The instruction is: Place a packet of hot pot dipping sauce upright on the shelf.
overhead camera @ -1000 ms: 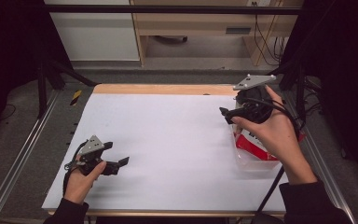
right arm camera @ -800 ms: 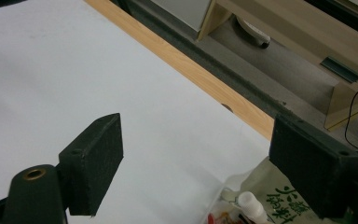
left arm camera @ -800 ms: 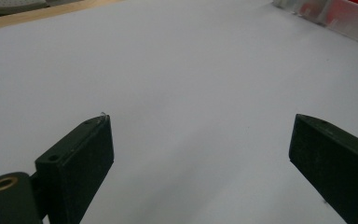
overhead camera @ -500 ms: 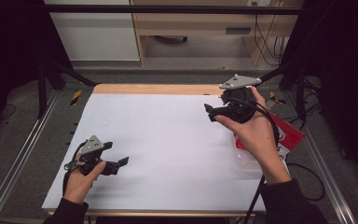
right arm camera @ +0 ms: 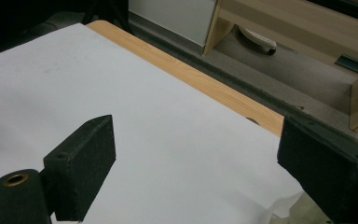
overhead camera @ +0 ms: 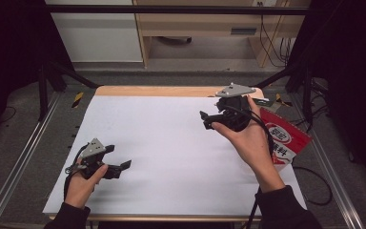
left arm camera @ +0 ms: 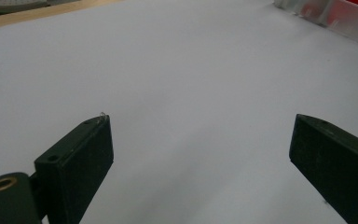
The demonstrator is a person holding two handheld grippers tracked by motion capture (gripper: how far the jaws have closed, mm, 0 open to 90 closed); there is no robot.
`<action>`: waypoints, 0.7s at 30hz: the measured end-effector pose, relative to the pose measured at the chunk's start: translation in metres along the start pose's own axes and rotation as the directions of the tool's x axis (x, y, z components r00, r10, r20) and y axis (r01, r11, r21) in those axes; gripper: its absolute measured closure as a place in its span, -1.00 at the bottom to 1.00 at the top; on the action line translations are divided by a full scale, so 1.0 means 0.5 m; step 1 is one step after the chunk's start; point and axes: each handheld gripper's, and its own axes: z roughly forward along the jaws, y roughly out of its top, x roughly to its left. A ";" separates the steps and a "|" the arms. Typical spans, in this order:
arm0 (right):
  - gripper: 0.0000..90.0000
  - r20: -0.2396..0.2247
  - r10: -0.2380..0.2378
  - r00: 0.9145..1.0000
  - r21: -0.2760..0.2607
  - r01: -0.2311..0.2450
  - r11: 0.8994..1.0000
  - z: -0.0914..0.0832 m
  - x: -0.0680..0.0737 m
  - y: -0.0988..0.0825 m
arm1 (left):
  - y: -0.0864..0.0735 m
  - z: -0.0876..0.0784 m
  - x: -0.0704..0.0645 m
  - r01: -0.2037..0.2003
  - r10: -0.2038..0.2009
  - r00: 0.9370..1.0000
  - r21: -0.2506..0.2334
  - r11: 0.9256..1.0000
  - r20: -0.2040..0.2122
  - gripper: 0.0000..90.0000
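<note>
A red and white printed packet (overhead camera: 286, 140) lies at the right edge of the white sheet (overhead camera: 171, 143), partly under the person's right wrist. Its silvery edge appears far off in the left gripper view (left arm camera: 335, 11). My right gripper (overhead camera: 204, 120) hovers left of the packet near the far right of the sheet and points left. Its jaws have just been opening and stand wide apart (right arm camera: 196, 140), with nothing between them. Near the front left, my left gripper (overhead camera: 123, 168) rests low over the sheet. It is open and empty (left arm camera: 200, 140).
The wooden table edge (overhead camera: 162, 90) runs along the far side of the sheet. Metal rails (overhead camera: 24, 157) flank the table. A yellow and black tool (overhead camera: 77, 98) lies off the far left corner. Cables and a shelf stand beyond.
The right hand has carried its gripper to the left and slightly down, off the packet, which now shows more fully. The left gripper has stayed put.
</note>
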 end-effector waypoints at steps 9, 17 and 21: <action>-0.74 -0.015 0.009 1.000 0.009 -0.009 1.000 0.018 0.019 -0.030 | 0.000 0.000 0.000 0.001 -0.001 1.000 0.000 1.000 0.001 -0.86; -0.76 -0.025 0.028 0.999 0.012 -0.027 1.000 0.031 0.035 -0.065 | 0.000 0.000 0.000 0.002 -0.002 1.000 0.000 1.000 0.001 -0.86; -0.76 -0.033 0.032 0.999 0.018 -0.031 0.999 0.040 0.045 -0.089 | 0.000 0.001 0.001 -0.002 0.002 1.000 0.002 1.000 0.002 -0.86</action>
